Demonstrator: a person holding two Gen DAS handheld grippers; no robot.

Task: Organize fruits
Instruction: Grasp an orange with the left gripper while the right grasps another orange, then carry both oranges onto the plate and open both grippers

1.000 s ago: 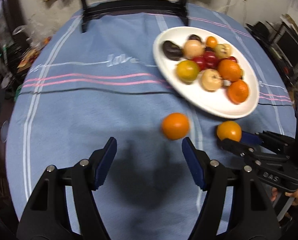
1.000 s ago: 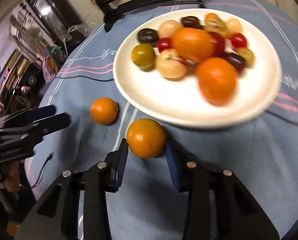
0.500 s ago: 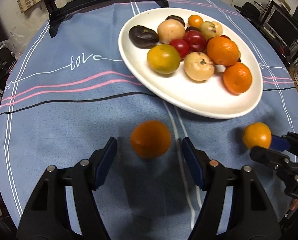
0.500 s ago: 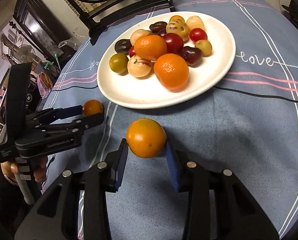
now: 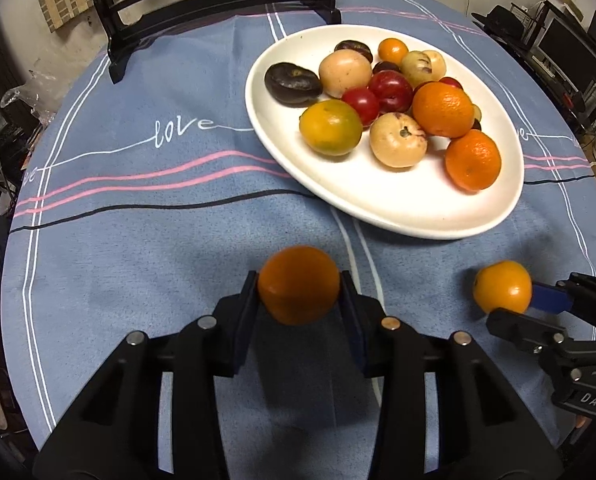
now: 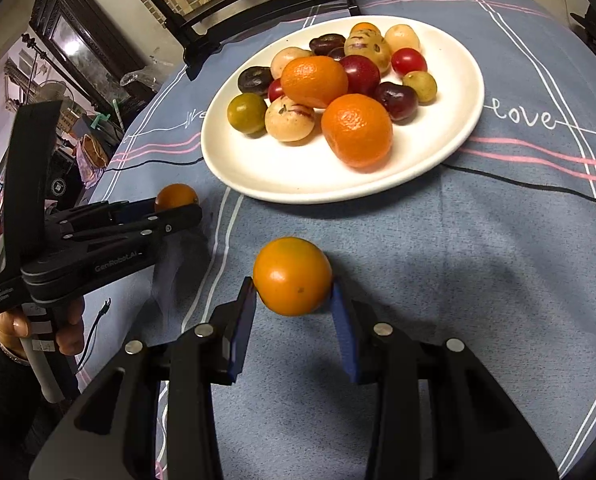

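A white plate (image 5: pixel 398 212) (image 6: pixel 298 180) piled with several fruits, oranges, plums and tomatoes among them, sits on the blue tablecloth. In front of it my left gripper (image 5: pixel 298 284) (image 6: pixel 175 206) is closing, and both pads press the sides of a deep orange mandarin (image 5: pixel 298 278) (image 6: pixel 175 195) low over the cloth. To its right, my right gripper (image 6: pixel 291 284) (image 5: pixel 516 306) is shut on a yellower orange (image 6: pixel 292 276) (image 5: pixel 502 287), held just off the cloth near the plate's front rim.
A black chair (image 5: pixel 217 0) stands at the table's far side, behind the plate. The round table's edge curves close on both sides, with household clutter beyond it. A hand (image 6: pixel 37 328) grips the left gripper's handle at the left.
My left gripper moved forward around the loose mandarin and its jaws came in onto it. The right gripper kept its grip on its orange and barely moved.
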